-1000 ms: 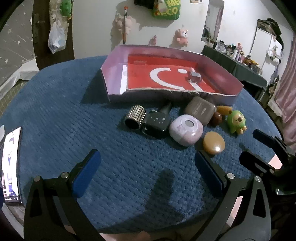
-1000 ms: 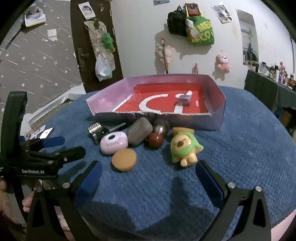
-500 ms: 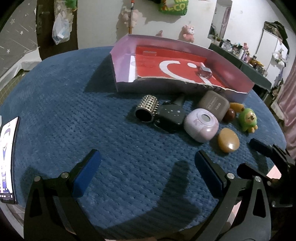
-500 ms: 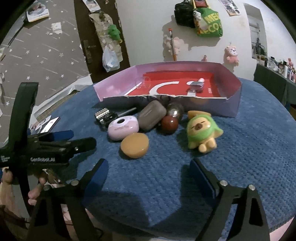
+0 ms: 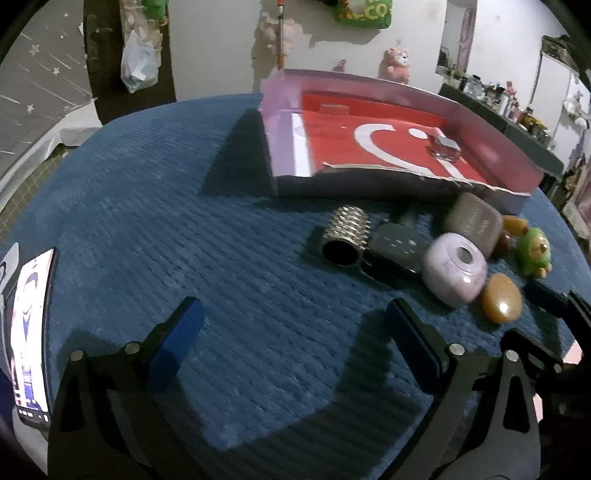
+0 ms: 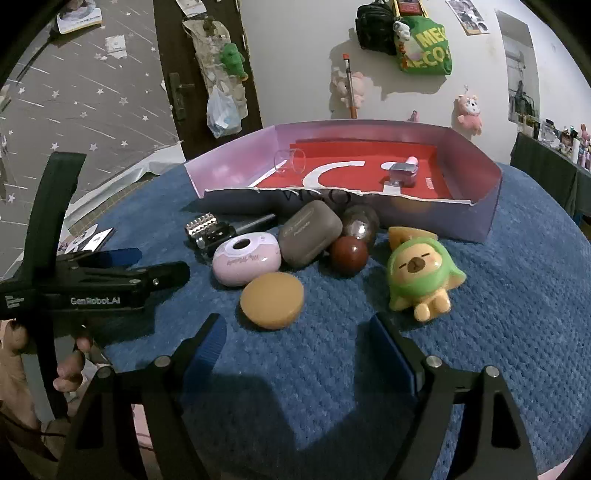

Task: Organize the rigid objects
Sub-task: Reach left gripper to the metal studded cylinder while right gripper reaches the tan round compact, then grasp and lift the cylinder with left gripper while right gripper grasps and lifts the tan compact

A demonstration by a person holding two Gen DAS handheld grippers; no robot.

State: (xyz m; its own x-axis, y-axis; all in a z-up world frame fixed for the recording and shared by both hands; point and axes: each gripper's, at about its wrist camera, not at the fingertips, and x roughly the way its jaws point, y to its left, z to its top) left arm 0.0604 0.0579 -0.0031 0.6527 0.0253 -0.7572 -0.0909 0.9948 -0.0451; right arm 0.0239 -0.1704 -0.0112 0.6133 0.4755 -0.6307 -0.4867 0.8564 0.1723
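Left gripper (image 6: 147, 264) reads "GenRobot.AI", spread, empty; right gripper (image 6: 295, 350) spread, empty, tan disc (image 6: 272, 300) just ahead between its fingers.

A round table covered in dark blue textured fabric (image 5: 184, 206) fills the foreground. A smartphone with a lit screen (image 5: 31, 332) lies near its left edge. Behind stands a white wall (image 6: 295, 55). On it hang a green tote bag with yellow lettering (image 6: 426, 51), a black bag (image 6: 375, 26) just beside it, a small pink plush toy (image 6: 468, 109), and a stick with an orange tip (image 6: 349, 85). A dark wooden door (image 6: 177, 74) carries a clear plastic bag (image 6: 221, 110) and a green plush toy (image 6: 232, 61). A cluttered shelf (image 5: 517, 114) stands far right.
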